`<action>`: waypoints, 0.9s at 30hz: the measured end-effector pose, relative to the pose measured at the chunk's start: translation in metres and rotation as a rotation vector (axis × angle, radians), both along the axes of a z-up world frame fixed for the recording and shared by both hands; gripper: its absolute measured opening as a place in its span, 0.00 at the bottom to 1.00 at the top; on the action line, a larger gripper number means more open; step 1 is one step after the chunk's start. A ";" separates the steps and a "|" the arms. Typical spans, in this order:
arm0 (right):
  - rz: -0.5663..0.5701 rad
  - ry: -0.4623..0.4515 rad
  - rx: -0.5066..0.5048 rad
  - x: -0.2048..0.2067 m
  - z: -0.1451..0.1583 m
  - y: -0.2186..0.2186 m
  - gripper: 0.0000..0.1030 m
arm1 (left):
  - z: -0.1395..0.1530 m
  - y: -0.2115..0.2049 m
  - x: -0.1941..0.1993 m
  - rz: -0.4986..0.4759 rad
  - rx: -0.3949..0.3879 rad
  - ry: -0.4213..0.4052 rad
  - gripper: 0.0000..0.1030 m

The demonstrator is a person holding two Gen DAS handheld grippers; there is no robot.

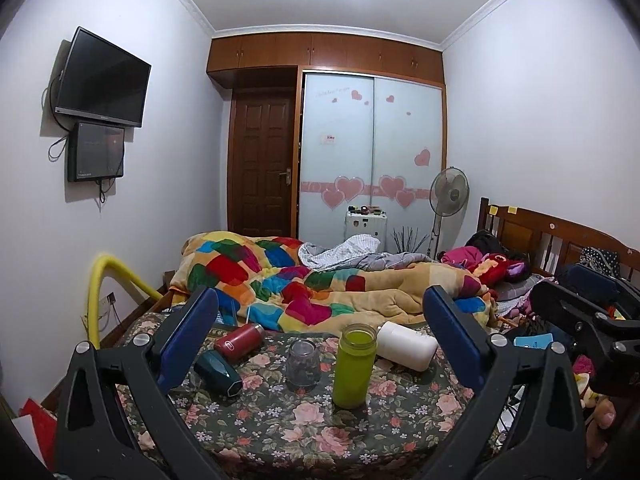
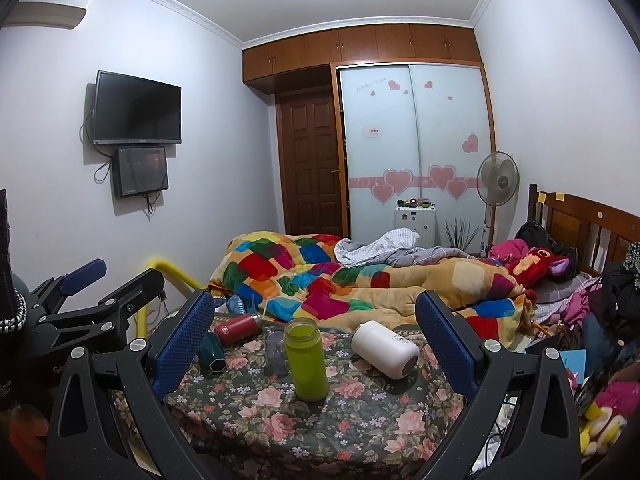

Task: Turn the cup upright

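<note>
while both hand-held grippers hang spread wide and empty, the left hand-held gripper (image 1: 320, 320) and right hand-held gripper (image 2: 316, 320) frame a floral bench (image 1: 280, 420): green cup (image 1: 354, 364) upright between the fingers, white cup (image 1: 406, 345) on its side just beyond, toward the right finger.

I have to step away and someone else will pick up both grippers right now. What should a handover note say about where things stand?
Left gripper: open, empty, hovering short of the cups.
Right gripper: open, empty, likewise held back.
On the floral cloth: green cup and clear glass jar stand upright. White cup, red bottle and dark teal cup lie on their sides.
Done: nothing gripped at this moment.
Left: probably stand the three lying ones upright; the white cup looks the easiest to reach.
</note>
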State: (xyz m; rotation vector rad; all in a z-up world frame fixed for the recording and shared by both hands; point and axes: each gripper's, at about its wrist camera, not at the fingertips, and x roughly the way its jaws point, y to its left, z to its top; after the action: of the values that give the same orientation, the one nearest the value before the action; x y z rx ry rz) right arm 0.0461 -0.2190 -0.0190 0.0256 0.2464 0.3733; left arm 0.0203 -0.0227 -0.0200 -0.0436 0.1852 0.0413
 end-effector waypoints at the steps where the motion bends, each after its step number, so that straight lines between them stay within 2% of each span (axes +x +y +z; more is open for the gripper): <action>1: 0.000 -0.001 0.000 0.000 0.000 0.000 0.97 | 0.000 0.000 0.000 0.000 -0.002 0.001 1.00; 27: -0.006 -0.003 0.003 -0.002 0.002 0.000 0.97 | 0.005 -0.005 0.001 -0.026 -0.007 0.001 1.00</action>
State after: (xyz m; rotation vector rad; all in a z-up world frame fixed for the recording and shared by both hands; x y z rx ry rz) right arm 0.0444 -0.2186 -0.0167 0.0282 0.2424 0.3677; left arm 0.0209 -0.0275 -0.0155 -0.0482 0.1868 0.0146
